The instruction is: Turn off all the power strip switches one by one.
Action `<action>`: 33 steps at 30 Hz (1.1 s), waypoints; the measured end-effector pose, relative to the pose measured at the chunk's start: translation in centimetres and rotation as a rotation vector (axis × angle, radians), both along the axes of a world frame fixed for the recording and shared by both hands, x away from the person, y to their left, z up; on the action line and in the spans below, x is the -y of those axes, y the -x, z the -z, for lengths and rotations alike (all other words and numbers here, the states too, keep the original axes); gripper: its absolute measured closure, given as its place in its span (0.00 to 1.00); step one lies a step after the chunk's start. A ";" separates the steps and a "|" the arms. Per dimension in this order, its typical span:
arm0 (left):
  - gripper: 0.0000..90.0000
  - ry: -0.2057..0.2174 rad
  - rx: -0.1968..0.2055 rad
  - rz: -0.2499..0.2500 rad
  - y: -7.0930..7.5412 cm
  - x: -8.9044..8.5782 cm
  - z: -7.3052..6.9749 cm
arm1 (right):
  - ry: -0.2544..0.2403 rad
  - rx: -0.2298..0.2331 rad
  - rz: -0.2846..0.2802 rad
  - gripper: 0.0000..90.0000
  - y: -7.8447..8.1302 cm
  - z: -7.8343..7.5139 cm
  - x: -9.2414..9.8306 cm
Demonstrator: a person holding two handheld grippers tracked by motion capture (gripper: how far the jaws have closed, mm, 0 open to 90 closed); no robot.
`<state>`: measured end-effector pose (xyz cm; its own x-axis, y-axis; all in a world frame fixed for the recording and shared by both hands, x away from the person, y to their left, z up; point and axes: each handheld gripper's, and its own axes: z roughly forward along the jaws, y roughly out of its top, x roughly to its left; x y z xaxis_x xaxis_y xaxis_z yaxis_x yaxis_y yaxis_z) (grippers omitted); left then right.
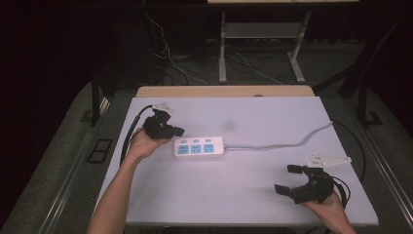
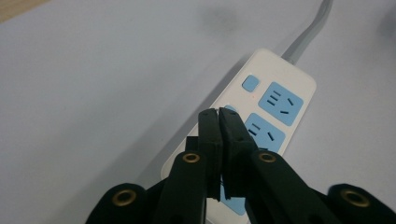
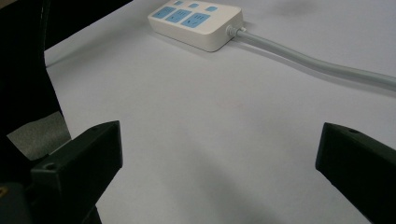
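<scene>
- White power strip (image 1: 199, 147) x1, mid-table, 3 blue sockets, 3 blue switches, grey cord (image 1: 282, 144) running right
- left gripper (image 2: 219, 116): jaws pressed together, over strip's left end
- right gripper (image 1: 288, 179): jaws spread wide, empty, well apart from strip

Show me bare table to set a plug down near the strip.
Free: the wide patch between the power strip and the open right gripper, below the cord; also the far stretch of table behind the strip. Crowded: the strip's left end, where the shut left gripper hangs.
</scene>
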<state>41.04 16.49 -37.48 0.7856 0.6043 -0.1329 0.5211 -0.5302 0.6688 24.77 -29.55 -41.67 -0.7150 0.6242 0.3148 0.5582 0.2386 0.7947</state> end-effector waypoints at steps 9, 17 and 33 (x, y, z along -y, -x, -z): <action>0.99 -0.033 -0.020 0.006 -0.5 0.3 0.9 | 0.002 -0.001 -0.002 0.00 0.0 0.0 0.0; 0.99 -0.030 -0.043 0.003 -0.8 0.4 2.0 | 0.004 -0.002 -0.002 0.00 0.0 0.0 0.1; 0.99 -0.050 -0.058 0.000 -1.2 0.8 3.5 | 0.009 -0.004 -0.008 0.00 -0.1 0.2 0.1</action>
<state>42.24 15.74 -41.01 0.7776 0.6111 -0.1478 0.5579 -0.5623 0.6104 24.84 -29.63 -41.84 -0.7189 0.6213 0.3118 0.5593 0.2506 0.7901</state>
